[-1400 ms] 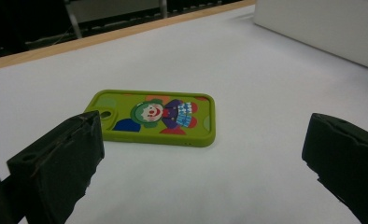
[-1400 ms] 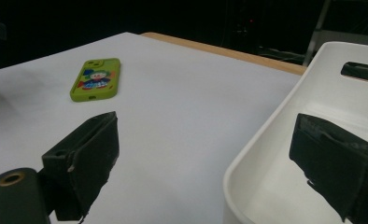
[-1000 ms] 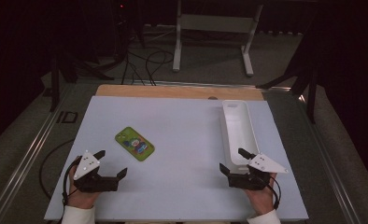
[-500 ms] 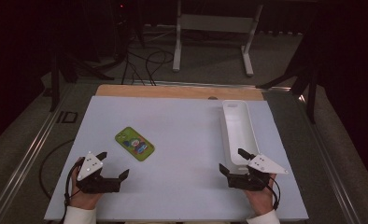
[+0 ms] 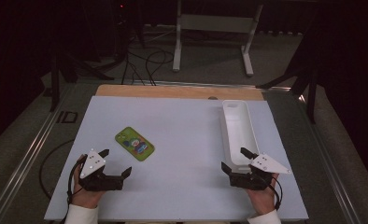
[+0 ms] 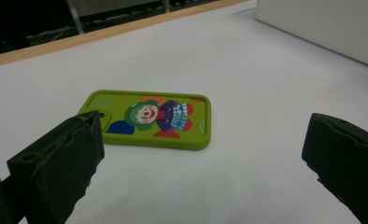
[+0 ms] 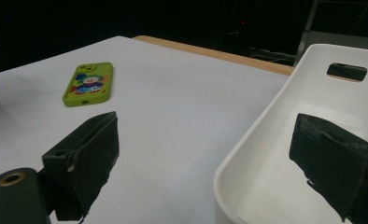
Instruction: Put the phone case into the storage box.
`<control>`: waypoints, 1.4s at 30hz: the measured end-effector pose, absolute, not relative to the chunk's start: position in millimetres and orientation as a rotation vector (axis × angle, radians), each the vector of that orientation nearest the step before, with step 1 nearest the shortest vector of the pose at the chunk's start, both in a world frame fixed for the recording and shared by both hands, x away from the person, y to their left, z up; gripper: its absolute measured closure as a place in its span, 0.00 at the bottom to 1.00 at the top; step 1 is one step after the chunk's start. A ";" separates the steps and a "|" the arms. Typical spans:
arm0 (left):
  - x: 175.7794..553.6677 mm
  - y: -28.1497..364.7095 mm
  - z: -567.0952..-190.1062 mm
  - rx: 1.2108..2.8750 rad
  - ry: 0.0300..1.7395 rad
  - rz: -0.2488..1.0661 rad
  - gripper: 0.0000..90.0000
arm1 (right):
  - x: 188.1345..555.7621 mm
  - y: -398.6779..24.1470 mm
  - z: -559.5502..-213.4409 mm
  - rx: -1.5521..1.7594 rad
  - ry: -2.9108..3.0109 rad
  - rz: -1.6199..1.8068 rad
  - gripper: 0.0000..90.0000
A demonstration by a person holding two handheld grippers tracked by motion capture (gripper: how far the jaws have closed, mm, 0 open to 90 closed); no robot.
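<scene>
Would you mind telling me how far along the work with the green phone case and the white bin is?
Nothing looks done: the green phone case lies flat on the table, apart from the white bin. In hand: the left gripper is open, aimed at the case; the right gripper is open at the bin's near end. Grasping and moving remain.

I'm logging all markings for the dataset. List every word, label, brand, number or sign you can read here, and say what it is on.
There is no readable text.
Green phone case: a cartoon clown picture, no letters or numbers.
White bin: plain, no label to be seen.
Left gripper and right gripper: no markings can be made out on the jaws or grey plates.
Dark tag on the floor by the table's left edge: too small to read.
</scene>
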State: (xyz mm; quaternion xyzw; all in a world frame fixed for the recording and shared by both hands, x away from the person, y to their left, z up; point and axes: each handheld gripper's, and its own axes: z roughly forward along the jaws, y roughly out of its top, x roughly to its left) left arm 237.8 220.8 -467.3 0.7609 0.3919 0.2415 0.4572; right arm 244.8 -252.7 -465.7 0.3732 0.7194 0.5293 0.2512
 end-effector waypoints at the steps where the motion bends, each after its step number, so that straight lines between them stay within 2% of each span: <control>1: 238.3 220.4 -466.4 1.875 0.964 0.593 0.00 | 244.8 -252.7 -465.7 1.016 1.957 1.440 0.09; 42: 280.6 202.3 -452.1 1.894 0.970 0.566 0.00 | 246.0 -252.8 -465.5 1.026 1.963 1.426 0.09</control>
